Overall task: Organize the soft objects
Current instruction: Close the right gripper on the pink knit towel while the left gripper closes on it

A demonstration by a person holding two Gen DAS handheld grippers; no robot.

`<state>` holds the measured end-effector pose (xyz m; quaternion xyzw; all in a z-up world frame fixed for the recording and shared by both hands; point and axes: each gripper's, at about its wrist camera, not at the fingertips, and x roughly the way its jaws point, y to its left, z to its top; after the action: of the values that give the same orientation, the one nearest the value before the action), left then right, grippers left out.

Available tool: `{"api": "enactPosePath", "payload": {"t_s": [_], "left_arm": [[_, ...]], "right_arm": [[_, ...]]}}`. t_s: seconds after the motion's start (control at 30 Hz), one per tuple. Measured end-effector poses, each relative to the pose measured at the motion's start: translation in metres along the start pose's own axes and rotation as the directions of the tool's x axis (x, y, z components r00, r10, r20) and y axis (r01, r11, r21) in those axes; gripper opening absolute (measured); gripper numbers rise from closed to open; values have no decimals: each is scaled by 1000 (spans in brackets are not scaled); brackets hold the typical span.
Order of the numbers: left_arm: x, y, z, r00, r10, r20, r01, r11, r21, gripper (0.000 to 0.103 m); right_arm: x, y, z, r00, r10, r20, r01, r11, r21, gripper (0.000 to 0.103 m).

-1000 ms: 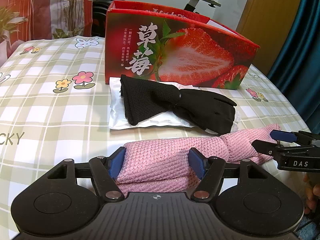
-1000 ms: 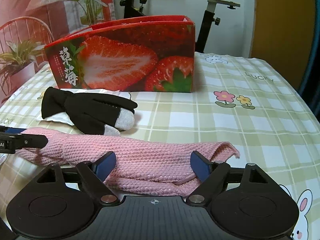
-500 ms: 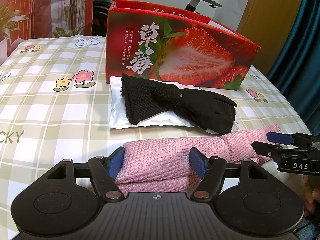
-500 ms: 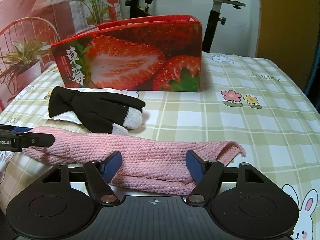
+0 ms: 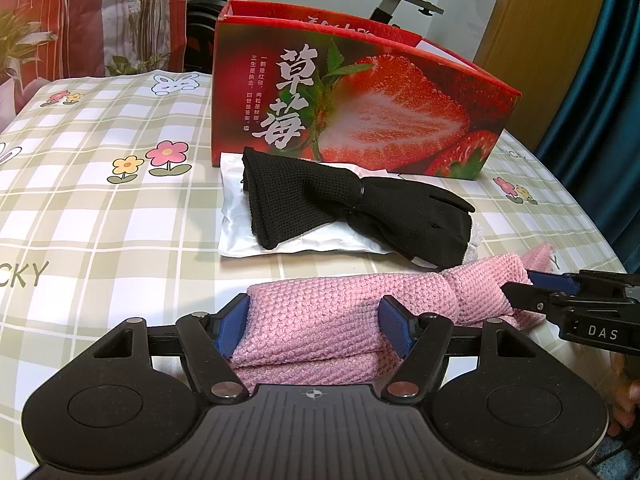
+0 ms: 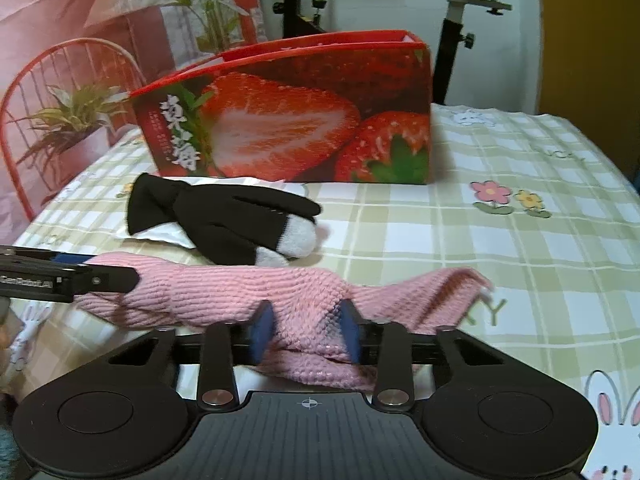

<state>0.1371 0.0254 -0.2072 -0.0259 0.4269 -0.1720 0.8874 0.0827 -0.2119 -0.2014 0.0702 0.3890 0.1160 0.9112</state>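
The pink knitted cloth (image 5: 344, 312) lies folded lengthwise across the near side of the checked tablecloth (image 5: 100, 200), stretched between the two grippers. The right gripper (image 6: 306, 330) has its blue pads (image 6: 262, 330) drawn in close on a bunched part of the cloth (image 6: 248, 288), pinching it so the knit puckers between them; past that grip the cloth's free end fans out to the right and looks slightly blurred. The left gripper (image 5: 314, 326) sits over the other end with its jaws spread fairly wide; the blue fingertips (image 5: 232, 330) touch the cloth's two edges, but I cannot tell whether they squeeze it or only bracket it. In the left wrist view the right gripper's fingers (image 5: 532, 294) reach in from the right edge onto the cloth's narrowed part.

Just behind the cloth lies a pair of black gloves (image 5: 360, 208) with grey fingertips, bound together at the middle, resting partly on a flat white packet (image 5: 240, 224). The gloves' grey tips come very near the pink cloth. Behind them stands a tall red strawberry box (image 5: 360, 112) with white Chinese characters, its top open. Beyond the table are an exercise bike (image 6: 460, 20), a potted plant (image 6: 72, 120) and a red wire chair back (image 6: 60, 60)
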Motion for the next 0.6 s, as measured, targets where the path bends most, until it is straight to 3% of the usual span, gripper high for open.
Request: {"api": "enactPosePath", "payload": {"t_s": [0.27,0.6], "left_arm": [[0,0,0,1000,4,2,-4,1000,2,72],[-1,-1,-1,1000,-5,1,5,1000,-8,69]], "right_arm": [[0,-1,-1,999,48,6,-48,998,28,18],[-5,4,-1,996,79,38,-80,997,5,16]]}}
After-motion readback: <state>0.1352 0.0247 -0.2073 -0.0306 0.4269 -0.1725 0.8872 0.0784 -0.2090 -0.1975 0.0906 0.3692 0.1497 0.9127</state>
